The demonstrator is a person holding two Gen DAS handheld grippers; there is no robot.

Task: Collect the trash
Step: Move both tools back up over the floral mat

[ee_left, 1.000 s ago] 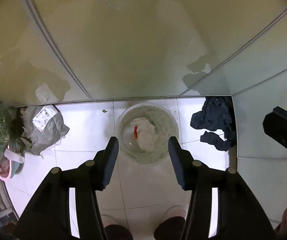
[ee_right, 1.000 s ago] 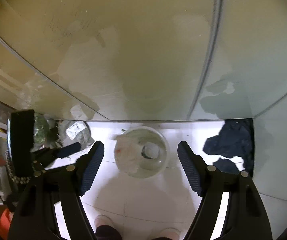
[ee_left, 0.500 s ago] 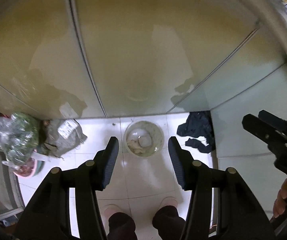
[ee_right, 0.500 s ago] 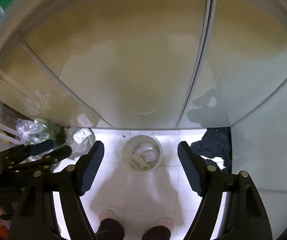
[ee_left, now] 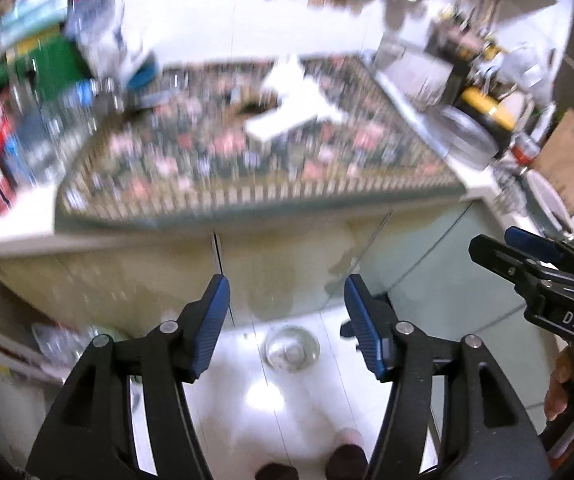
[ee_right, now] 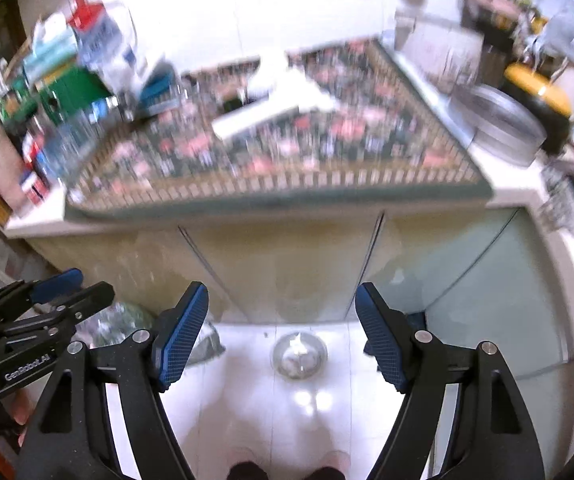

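Between pickups, judging by the bare jaws. Left gripper [ee_left: 285,284] middling-wide, just been opening, nothing between. At twelve o'clock on the patterned surface [ee_left: 247,168], blurred white paper [ee_left: 299,100], probably the next trash. At six o'clock on the floor, clear bin [ee_left: 291,350] with scraps inside. Right gripper [ee_right: 283,292] wide, empty. Calls next for reaching forward over the surface edge to the paper.
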